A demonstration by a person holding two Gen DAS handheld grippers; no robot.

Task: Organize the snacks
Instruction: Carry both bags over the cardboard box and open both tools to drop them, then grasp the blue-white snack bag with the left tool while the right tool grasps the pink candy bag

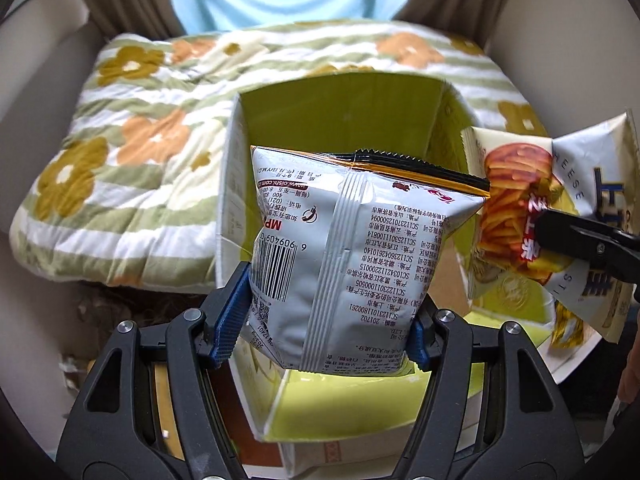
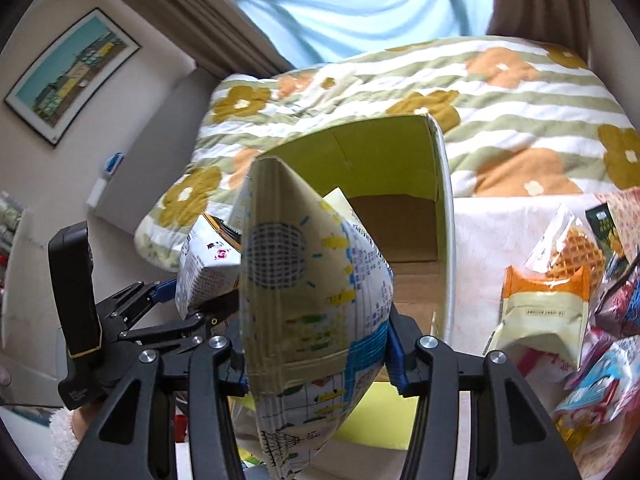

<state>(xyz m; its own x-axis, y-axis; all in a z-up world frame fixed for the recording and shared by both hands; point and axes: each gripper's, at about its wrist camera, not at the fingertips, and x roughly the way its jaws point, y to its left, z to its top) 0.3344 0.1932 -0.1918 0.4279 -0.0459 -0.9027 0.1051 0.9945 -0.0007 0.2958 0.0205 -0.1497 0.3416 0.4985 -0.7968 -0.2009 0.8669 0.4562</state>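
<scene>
My left gripper [image 1: 324, 320] is shut on a silver snack bag [image 1: 348, 248] with a barcode, held over the open cardboard box [image 1: 236, 152] with lime-green inner walls. My right gripper [image 2: 316, 356] is shut on a cream cheese-snack bag [image 2: 308, 304], held at the box's [image 2: 440, 184] near left corner. In the left wrist view this bag [image 1: 516, 200] shows at the right with the right gripper's finger [image 1: 580, 240] on it. In the right wrist view the left gripper [image 2: 176, 300] and its silver bag [image 2: 204, 268] show at the left.
A floral striped quilt [image 1: 120, 152] lies behind the box. Several loose snack packs, among them a waffle pack [image 2: 572, 256] and an orange-topped pouch [image 2: 544, 316], lie on the white surface [image 2: 488, 240] at the right. A framed picture [image 2: 68, 76] hangs on the wall.
</scene>
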